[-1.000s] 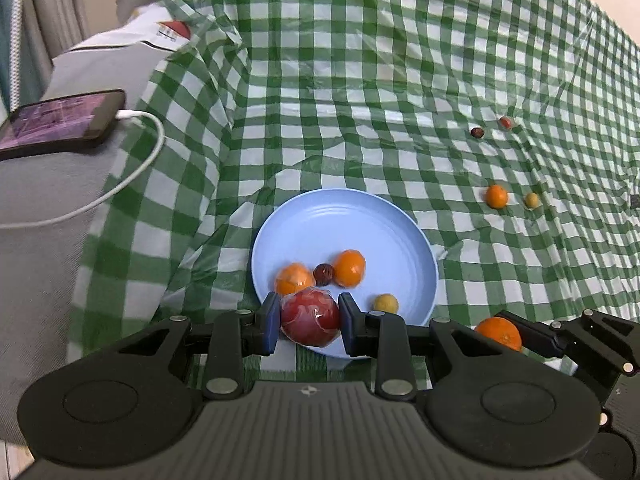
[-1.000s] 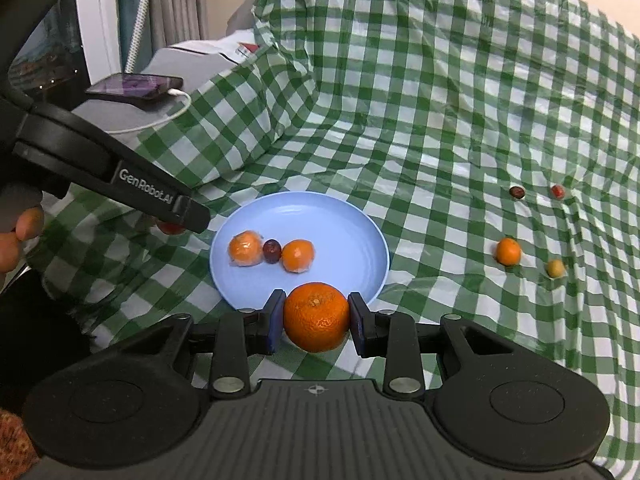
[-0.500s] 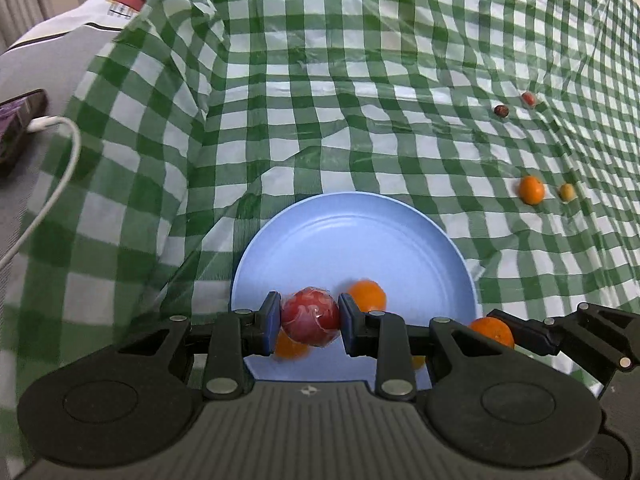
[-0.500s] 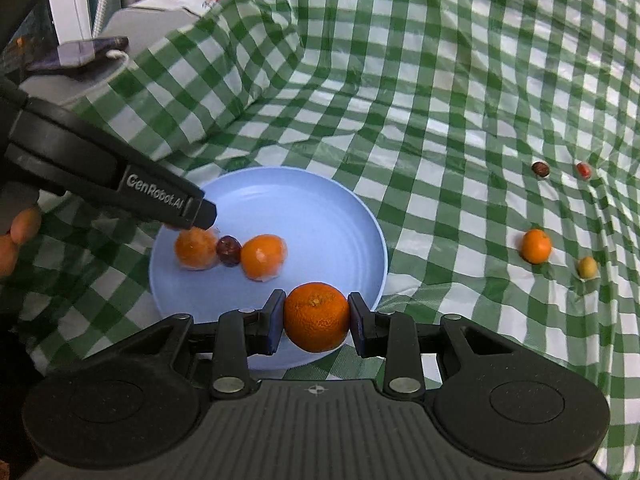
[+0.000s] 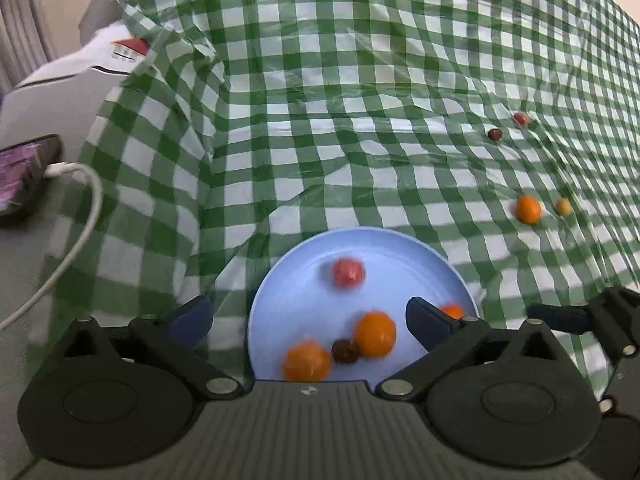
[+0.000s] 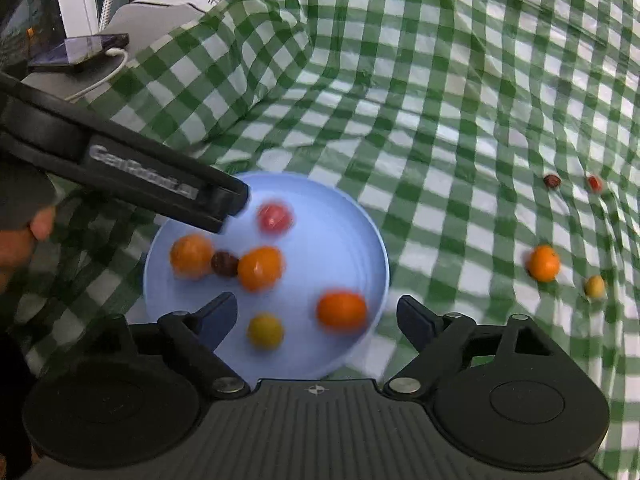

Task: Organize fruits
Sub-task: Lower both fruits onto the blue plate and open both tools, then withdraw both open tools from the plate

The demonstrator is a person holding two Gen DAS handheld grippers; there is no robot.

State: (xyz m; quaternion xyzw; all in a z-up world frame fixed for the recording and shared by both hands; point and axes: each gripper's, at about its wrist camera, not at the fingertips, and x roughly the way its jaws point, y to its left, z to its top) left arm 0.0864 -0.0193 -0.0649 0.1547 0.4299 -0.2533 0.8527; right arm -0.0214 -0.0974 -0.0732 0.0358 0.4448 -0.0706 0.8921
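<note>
A light blue plate (image 5: 400, 248) (image 6: 360, 216) lies on the green checked cloth and holds several fruits. A red fruit (image 5: 349, 273) (image 6: 274, 218) sits toward its far side, blurred. An orange mandarin (image 6: 341, 310) lies near its right rim, blurred. Two more orange fruits (image 6: 260, 268), a dark one (image 6: 225, 263) and a yellow one (image 6: 265, 330) lie there too. My left gripper (image 5: 308, 318) is open and empty over the plate's near edge. My right gripper (image 6: 316, 318) is open and empty just above the plate. The left gripper shows at the left of the right wrist view.
On the cloth to the right lie an orange fruit (image 5: 528, 209) (image 6: 543, 263), a small yellow one (image 5: 563, 206) (image 6: 594, 286), a dark one (image 5: 495, 133) (image 6: 552, 180) and a red one (image 5: 520, 118) (image 6: 595, 182). A phone (image 5: 24, 168) with a white cable lies at the left.
Both grippers have opened. The red fruit left my left gripper and the mandarin left my right gripper; both now lie on the plate, blurred.
</note>
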